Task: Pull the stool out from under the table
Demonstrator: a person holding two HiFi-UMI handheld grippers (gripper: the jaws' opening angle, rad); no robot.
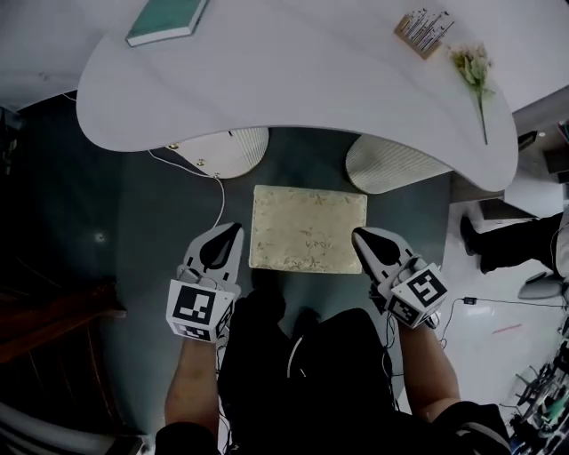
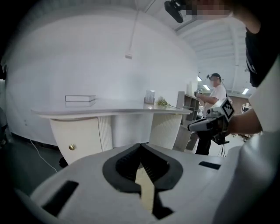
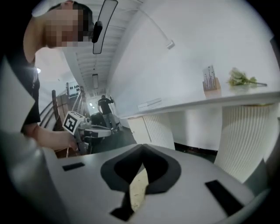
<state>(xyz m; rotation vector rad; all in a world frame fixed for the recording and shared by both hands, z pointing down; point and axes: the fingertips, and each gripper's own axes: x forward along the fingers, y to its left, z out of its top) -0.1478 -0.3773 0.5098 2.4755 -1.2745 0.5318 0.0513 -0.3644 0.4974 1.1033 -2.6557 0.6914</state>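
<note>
Both jaws are closed on nothing as the left gripper (image 1: 235, 229) and right gripper (image 1: 356, 234) flank the stool (image 1: 308, 228). Its cushion looks soft and probably light, so grip the rigid side edges.

Book (image 1: 167, 21), flower sprig (image 1: 474, 67), maybe a card rack (image 1: 424, 32) lie apart

One white desk (image 1: 293, 80) on two ribbed pedestals (image 1: 233, 149). On the desk: one teal book (image 1: 167, 19), one wooden holder (image 1: 423, 34), one flower sprig (image 1: 474, 69). One cream-cushioned stool (image 1: 308, 228), one white cable (image 1: 216, 191) to its left. Two grippers, left gripper (image 1: 233, 231) and right gripper (image 1: 359, 235), one marker cube apiece. One white-shirted bystander (image 2: 215, 92) in the left gripper view, one dark-clothed figure (image 3: 105, 108) far off in the right gripper view.
</note>
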